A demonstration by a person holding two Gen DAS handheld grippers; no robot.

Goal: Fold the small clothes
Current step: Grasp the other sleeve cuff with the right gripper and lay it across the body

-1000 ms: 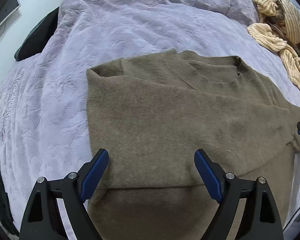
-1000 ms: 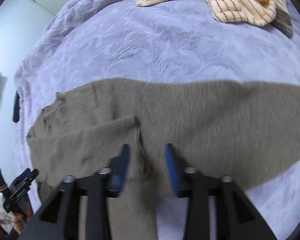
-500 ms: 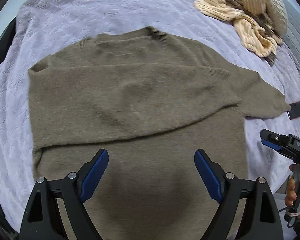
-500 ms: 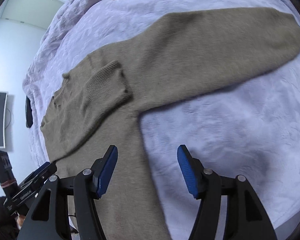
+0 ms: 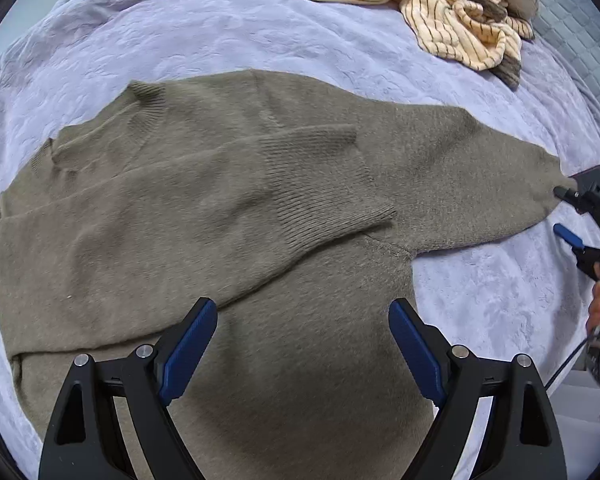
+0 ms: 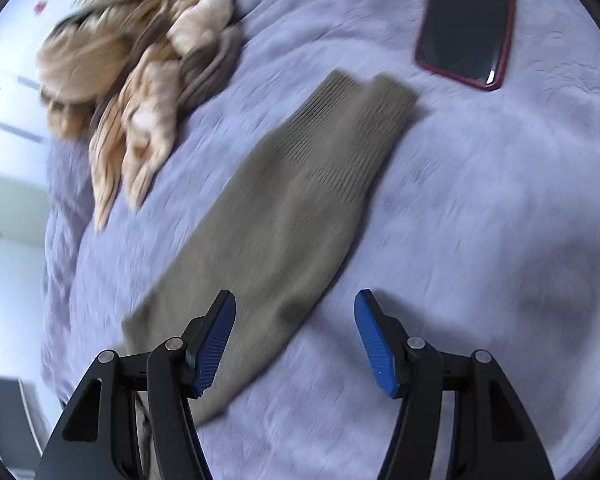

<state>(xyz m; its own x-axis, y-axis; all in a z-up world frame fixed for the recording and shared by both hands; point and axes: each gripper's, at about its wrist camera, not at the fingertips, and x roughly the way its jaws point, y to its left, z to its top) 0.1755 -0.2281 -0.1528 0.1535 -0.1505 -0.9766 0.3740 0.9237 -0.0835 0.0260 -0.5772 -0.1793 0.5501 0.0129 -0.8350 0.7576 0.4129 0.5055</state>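
I am looking down at an olive-brown knit sweater (image 5: 236, 216) lying flat on the lilac bedspread (image 5: 260, 32), one sleeve folded across its chest with the ribbed cuff (image 5: 324, 184) near the middle and the other sleeve (image 6: 300, 200) stretching out toward a red-cased phone (image 6: 466, 20). I am holding the left gripper (image 5: 303, 348) over the sweater's body with its jaws wide apart and empty. The right gripper (image 6: 296, 340) is hovering over the outstretched sleeve, its jaws having just been opening and gripping nothing, with striped cream clothes (image 5: 440, 12) heaped well beyond.
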